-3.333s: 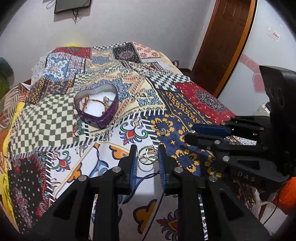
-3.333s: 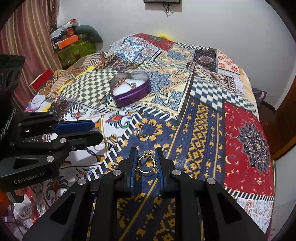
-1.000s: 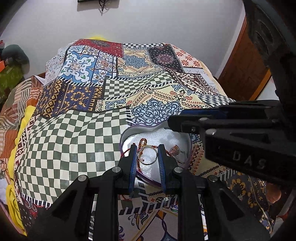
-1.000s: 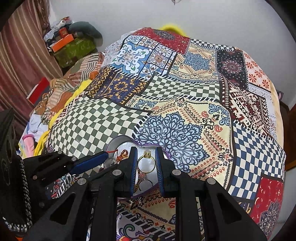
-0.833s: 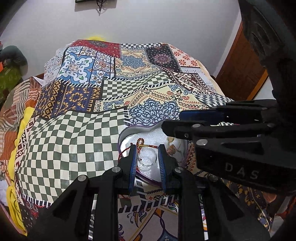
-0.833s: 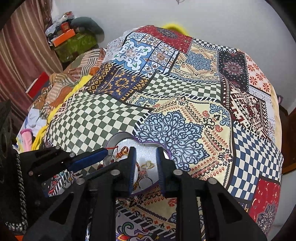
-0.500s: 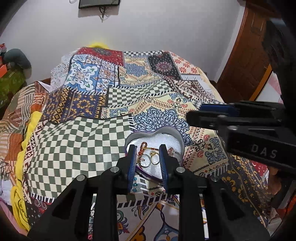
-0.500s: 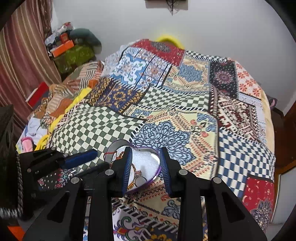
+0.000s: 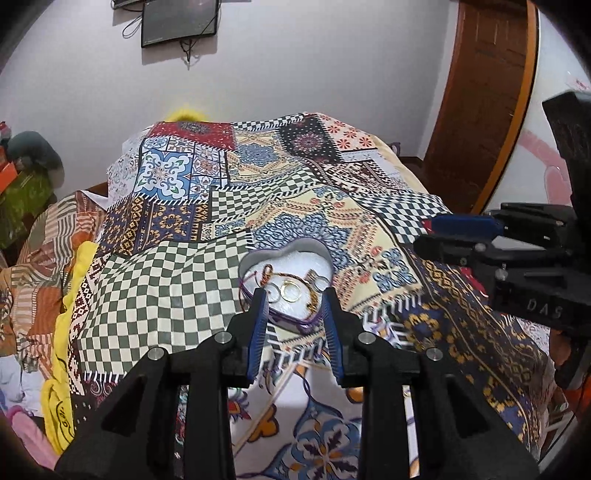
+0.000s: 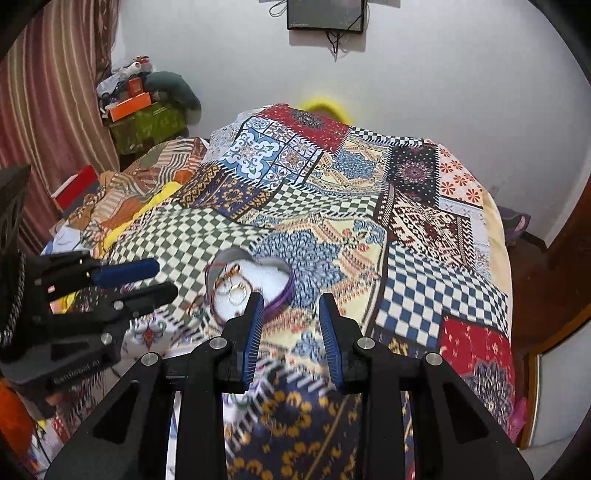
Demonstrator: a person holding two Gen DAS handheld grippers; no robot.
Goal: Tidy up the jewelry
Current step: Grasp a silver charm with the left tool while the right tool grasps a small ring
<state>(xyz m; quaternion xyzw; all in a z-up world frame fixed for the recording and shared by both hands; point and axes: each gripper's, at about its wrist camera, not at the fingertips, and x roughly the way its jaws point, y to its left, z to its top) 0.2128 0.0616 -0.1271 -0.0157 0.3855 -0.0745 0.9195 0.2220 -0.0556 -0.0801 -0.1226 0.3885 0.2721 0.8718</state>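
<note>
Left gripper (image 9: 295,317): jaws part-open with nothing between the pads, having just been opening. Three seconds back it pinched a gold hoop over the bedspread; a second ago it held that hoop low over the heart-shaped tin; now it stands back from the tin and above it.

Right gripper (image 10: 290,317): jaws part-open and empty, widened within the last second. Earlier it carried a gold ring; now it is drawn back, with the tin ahead and to its left. In the left view its side reads "DAS".

Left gripper seen from the right view (image 10: 129,284): lettering on its body is blurred, not legible now.

Heart-shaped tin (image 9: 317,254): purple wall, white lining, resting on the bedspread. It holds gold rings (image 9: 290,290), a red cord and other small pieces; these cannot be told apart clearly.

Bedspread (image 9: 166,288): patchwork of checks and floral panels, covering the bed.

Screen (image 10: 325,14): dark, on the white wall, cables hanging beneath.

Wooden door (image 9: 484,110): at right in the left view.
</note>
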